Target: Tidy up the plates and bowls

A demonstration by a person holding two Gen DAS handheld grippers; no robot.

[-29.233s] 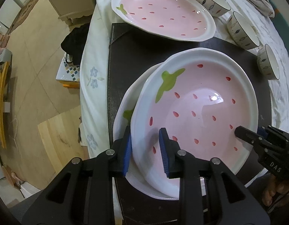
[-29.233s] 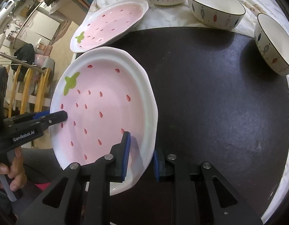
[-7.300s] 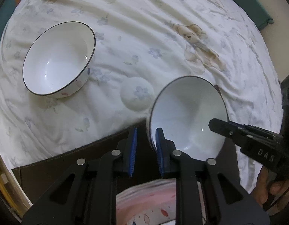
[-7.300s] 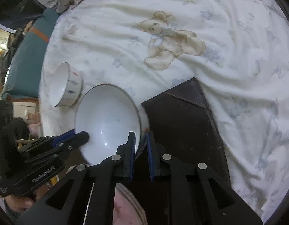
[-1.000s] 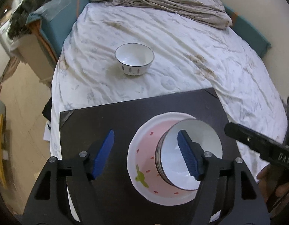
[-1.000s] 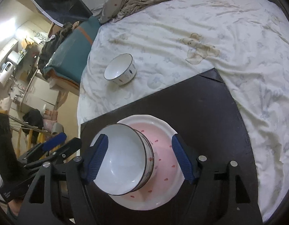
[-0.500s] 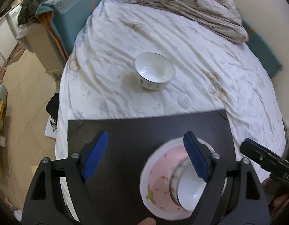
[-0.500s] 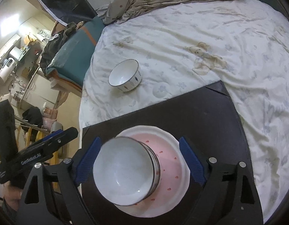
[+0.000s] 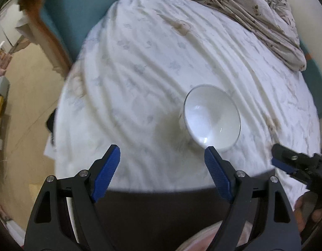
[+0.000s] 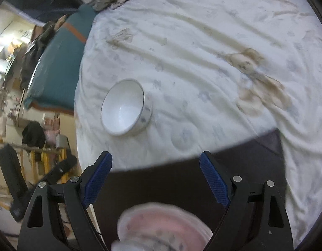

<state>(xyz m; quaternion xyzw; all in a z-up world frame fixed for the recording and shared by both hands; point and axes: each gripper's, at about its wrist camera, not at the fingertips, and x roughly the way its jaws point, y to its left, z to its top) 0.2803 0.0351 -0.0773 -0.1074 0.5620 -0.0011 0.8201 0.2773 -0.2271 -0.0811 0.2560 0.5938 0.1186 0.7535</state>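
A lone white bowl (image 9: 212,116) with a dark rim sits on the white bedsheet; it also shows in the right wrist view (image 10: 124,109). My left gripper (image 9: 162,165) is open and empty, just short of the bowl, with its right finger near the bowl's near rim. My right gripper (image 10: 155,168) is open and empty, with the bowl ahead and to its left. The pink strawberry plate stack (image 10: 161,228) lies blurred on the dark mat (image 10: 161,186) below my right gripper; its edge shows in the left wrist view (image 9: 205,240). The right gripper's tip (image 9: 294,163) shows at the right.
The bedsheet (image 9: 150,73) spreads far ahead, with a crumpled blanket (image 9: 255,6) at the back. A teal cushion (image 10: 56,67) and the bed's left edge drop to the floor (image 9: 25,94). A bear print (image 10: 257,79) marks the sheet on the right.
Both grippers have moved forward over the mat's far edge toward the lone bowl. The plate stack with its bowls has dropped to the bottom of the views.
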